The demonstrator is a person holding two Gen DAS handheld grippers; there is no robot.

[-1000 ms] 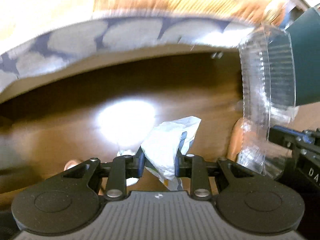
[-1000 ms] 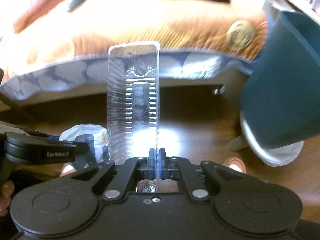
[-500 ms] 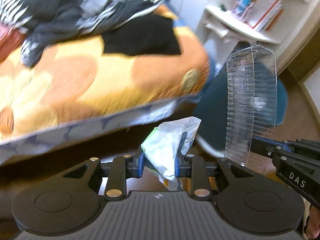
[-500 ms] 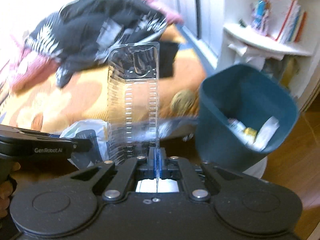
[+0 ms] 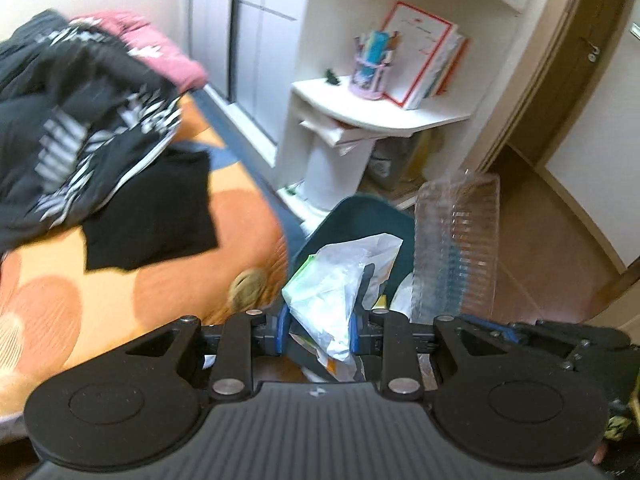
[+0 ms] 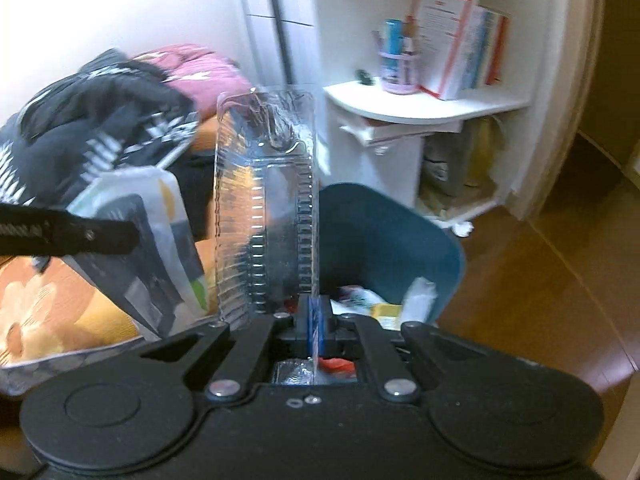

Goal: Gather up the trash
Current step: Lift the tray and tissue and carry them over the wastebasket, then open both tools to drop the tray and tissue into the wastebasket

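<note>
You are carrying both loads toward the teal bin [image 6: 384, 240]: the left gripper [image 5: 320, 330] is clenching a crumpled plastic wrapper [image 5: 336, 280], and the right gripper [image 6: 316, 324] is pinching a clear plastic tray [image 6: 266, 200] by its edge. Be centring each load over the bin's opening before releasing the jaws.

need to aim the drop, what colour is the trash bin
Dark teal-blue trash bin, clearest in the right wrist view.

Brown wood floor [image 6: 540, 280] bearing teal bin [image 6: 384, 240], orange floral bed [image 5: 168, 280] heaped with dark clothes [image 5: 80, 120]
</note>
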